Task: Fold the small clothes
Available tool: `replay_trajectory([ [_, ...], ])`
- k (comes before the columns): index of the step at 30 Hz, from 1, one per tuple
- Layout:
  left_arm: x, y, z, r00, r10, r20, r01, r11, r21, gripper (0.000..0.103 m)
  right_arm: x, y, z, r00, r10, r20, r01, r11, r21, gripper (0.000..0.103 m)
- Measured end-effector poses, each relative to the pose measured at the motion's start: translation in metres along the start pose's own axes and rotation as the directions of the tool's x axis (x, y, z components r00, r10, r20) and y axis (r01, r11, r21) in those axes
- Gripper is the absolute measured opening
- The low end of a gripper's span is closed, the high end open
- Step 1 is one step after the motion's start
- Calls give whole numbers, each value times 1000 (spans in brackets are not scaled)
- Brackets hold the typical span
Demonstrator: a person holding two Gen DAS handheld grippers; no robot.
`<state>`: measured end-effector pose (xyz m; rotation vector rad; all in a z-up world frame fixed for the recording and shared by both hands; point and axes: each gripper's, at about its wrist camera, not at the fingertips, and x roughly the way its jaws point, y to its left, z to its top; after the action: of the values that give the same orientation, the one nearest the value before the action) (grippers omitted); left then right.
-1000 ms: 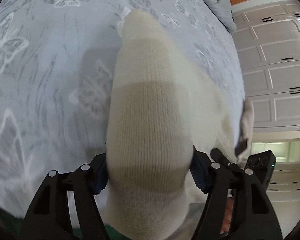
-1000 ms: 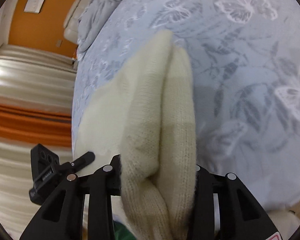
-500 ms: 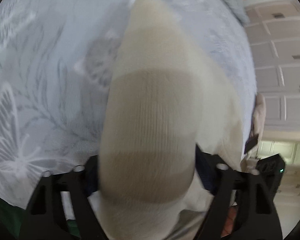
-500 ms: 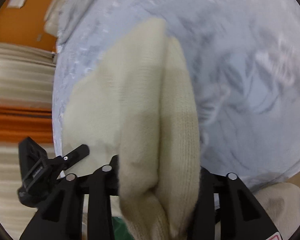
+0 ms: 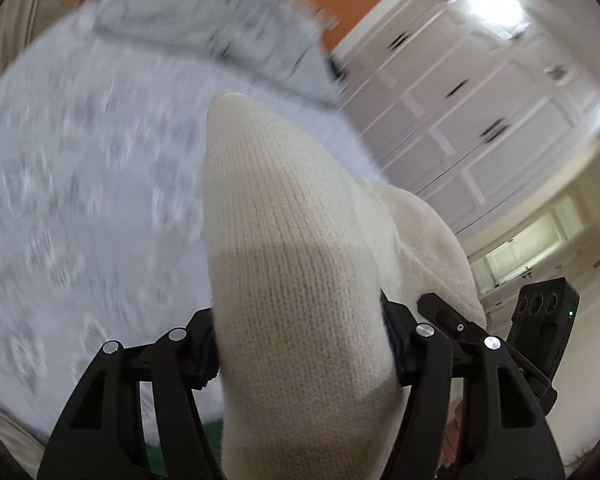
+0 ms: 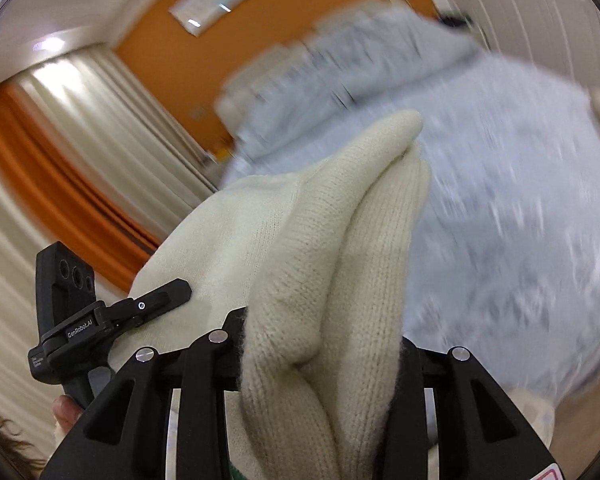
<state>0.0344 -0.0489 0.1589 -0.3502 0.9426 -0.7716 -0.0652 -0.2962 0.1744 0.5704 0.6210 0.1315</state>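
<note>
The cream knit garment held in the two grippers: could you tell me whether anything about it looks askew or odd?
Nothing looks damaged. The cream knit garment is bunched unevenly: the left gripper clamps a broad rounded fold, while in the right gripper it is squeezed into two ridges with a deep crease. It hangs above the bedspread.

Both wrist cameras looked forward and downward, close over a knit (image 5: 300, 280) bunched between fingers, sharing the bed (image 6: 520, 200) beyond.

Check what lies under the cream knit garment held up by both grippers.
Under the cream knit garment the butterfly-print bedspread shows, blurred. The stretch directly beneath the fabric is covered.
</note>
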Motion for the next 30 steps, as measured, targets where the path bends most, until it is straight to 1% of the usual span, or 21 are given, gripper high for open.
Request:
replay_trajectory([
  [2, -32, -13, 10, 997, -22, 72, 19, 999, 49, 61, -21, 29, 13, 997, 48, 56, -45, 998, -54, 33],
  [5, -80, -26, 23, 985, -40, 170, 21, 993, 113, 61, -32, 67, 26, 988, 112, 108, -98, 987, -124, 33],
  [7, -105, -27, 27, 975, -41, 220, 9, 989, 145, 62, -31, 85, 29, 982, 147, 119, -127, 979, -160, 34],
  [10, -132, -17, 29, 960, -29, 277, -16, 987, 160, 62, -10, 103, 26, 978, 186, 98, -166, 968, -186, 34],
  [13, -140, 14, 24, 955, 14, 295, -56, 989, 134, 64, 43, 102, 7, 979, 204, 25, -196, 963, -183, 36],
  [14, -134, 32, 20, 957, 35, 289, -72, 991, 116, 65, 57, 99, 0, 978, 209, 2, -205, 963, -176, 42],
  [15, -123, 52, 14, 961, 63, 269, -90, 992, 90, 68, 94, 84, -20, 979, 197, -56, -204, 966, -156, 43],
  [16, -116, 70, 8, 965, 79, 249, -99, 992, 72, 71, 118, 74, -36, 980, 174, -98, -188, 971, -148, 49],
  [17, -96, 101, -4, 970, 109, 216, -121, 992, 40, 75, 146, 57, -56, 981, 123, -150, -144, 980, -136, 54],
  [18, -79, 126, -17, 971, 146, 190, -149, 989, 6, 79, 178, 34, -84, 977, 11, -214, -37, 992, -119, 55],
  [19, -61, 152, -32, 969, 190, 155, -189, 982, -21, 79, 198, 14, -107, 959, -98, -265, 69, 991, -116, 55],
  [20, -37, 187, -54, 957, 279, 85, -273, 959, -72, 78, 212, -4, -129, 931, -179, -317, 152, 982, -110, 54],
  [21, -22, 212, -71, 945, 327, 21, -323, 939, -117, 71, 219, -23, -151, 907, -204, -369, 189, 979, -77, 50],
  [22, -13, 232, -88, 935, 352, -36, -353, 922, -161, 65, 218, -34, -164, 894, -194, -403, 192, 980, -45, 46],
  [23, -9, 251, -106, 930, 359, -82, -368, 903, -221, 63, 214, -39, -172, 888, -192, -419, 199, 980, -27, 46],
  [24, -11, 259, -117, 932, 352, -87, -363, 896, -258, 63, 209, -41, -175, 887, -190, -421, 199, 980, -25, 46],
  [25, -18, 262, -125, 937, 343, -70, -348, 891, -290, 63, 207, -38, -174, 885, -198, -421, 198, 979, -44, 47],
  [26, -23, 260, -127, 941, 334, -54, -334, 893, -301, 65, 205, -33, -169, 885, -206, -418, 198, 978, -63, 47],
  [27, -24, 258, -126, 945, 325, -44, -323, 897, -301, 70, 207, -28, -164, 888, -210, -410, 195, 978, -79, 47],
  [28, -25, 253, -122, 947, 320, -34, -316, 901, -297, 73, 208, -22, -160, 893, -203, -401, 188, 979, -77, 47],
  [30, -20, 245, -113, 943, 333, -23, -326, 906, -271, 81, 219, -16, -150, 902, -177, -395, 168, 984, -57, 47],
])
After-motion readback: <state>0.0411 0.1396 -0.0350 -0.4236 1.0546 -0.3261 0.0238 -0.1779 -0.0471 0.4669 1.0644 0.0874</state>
